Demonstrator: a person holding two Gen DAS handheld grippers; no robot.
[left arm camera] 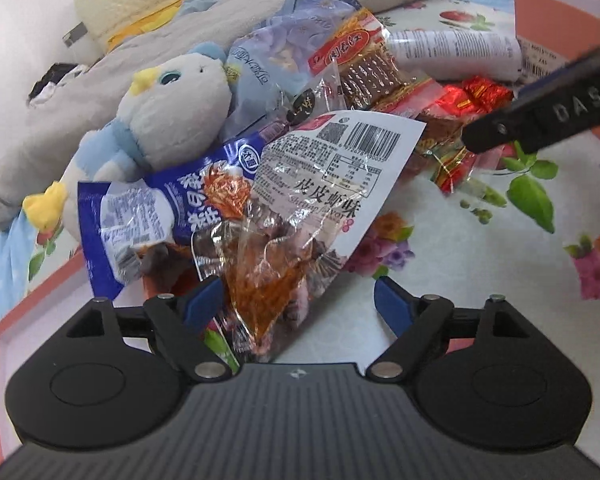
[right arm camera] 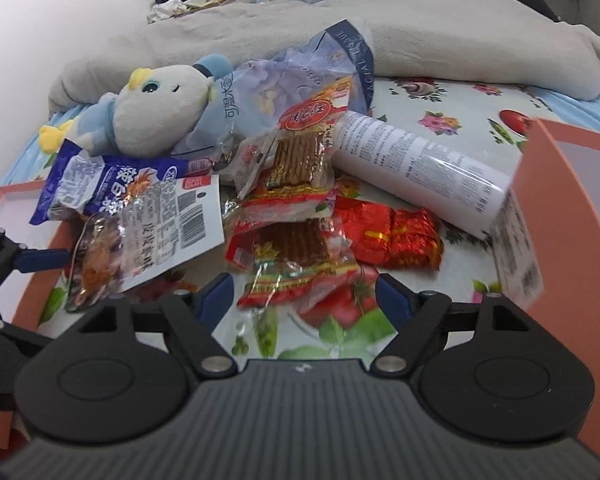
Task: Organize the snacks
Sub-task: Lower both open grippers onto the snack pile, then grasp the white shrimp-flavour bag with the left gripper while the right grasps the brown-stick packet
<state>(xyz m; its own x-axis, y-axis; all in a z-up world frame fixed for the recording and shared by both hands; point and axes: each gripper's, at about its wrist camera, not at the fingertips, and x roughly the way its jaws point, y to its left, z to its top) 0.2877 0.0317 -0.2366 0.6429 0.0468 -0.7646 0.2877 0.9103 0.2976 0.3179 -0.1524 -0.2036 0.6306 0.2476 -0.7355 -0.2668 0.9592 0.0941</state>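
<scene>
Both grippers were spread wide, left gripper (left arm camera: pixel 298 300) low, right gripper (right arm camera: pixel 305 295) just off its right side.

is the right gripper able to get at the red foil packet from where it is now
Probably yes. The right gripper is open, and the red foil packet lies uncovered on the floral sheet just ahead; only a clear cracker packet overlaps its left edge.

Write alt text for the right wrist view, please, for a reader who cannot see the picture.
The open right gripper hovers over a heap of snack packets on a flowered bedsheet. A plush toy and a white tube lie among them, an orange box stands to the right, and the left gripper enters at the left edge.
</scene>
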